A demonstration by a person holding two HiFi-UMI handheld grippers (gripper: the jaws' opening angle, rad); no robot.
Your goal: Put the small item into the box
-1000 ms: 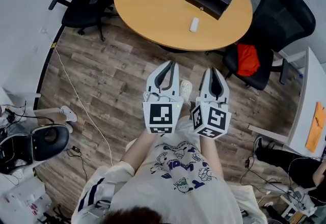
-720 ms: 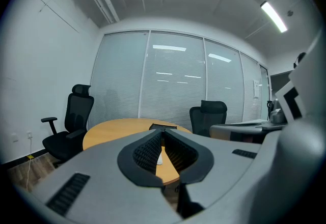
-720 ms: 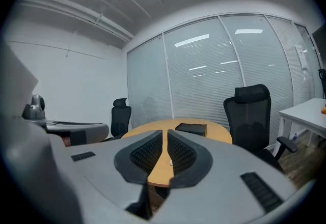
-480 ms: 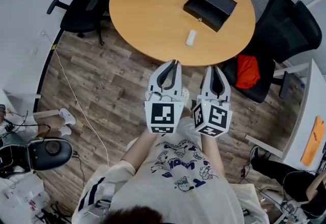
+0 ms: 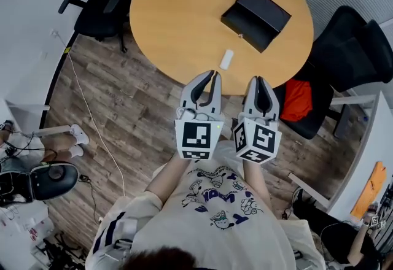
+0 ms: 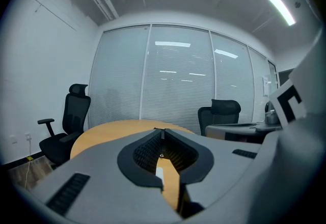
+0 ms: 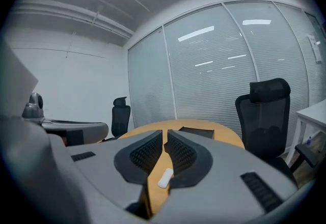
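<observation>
A small white item (image 5: 226,59) lies on the round wooden table (image 5: 178,11), close to its near edge. Farther back on the right stands a black box (image 5: 255,10), lid closed. Both grippers are held side by side at the table's near edge, short of the item, pointing roughly level. My left gripper (image 5: 214,73) is shut and empty, its tips just below the item. My right gripper (image 5: 257,80) is shut and empty too. In the left gripper view the item (image 6: 160,174) shows through the jaw gap. The right gripper view shows the item (image 7: 165,178) and the box (image 7: 193,131).
Black office chairs stand at the table's left (image 5: 101,2) and right (image 5: 347,42), with a red cloth (image 5: 296,92) on the right one. A cable (image 5: 92,121) crosses the wood floor. Equipment (image 5: 43,180) sits at the lower left, a white desk (image 5: 368,183) at the right.
Both grippers have moved forward toward the table, from over the floor to its near edge. The item and box now sit closer to them. Both grippers stay shut.
</observation>
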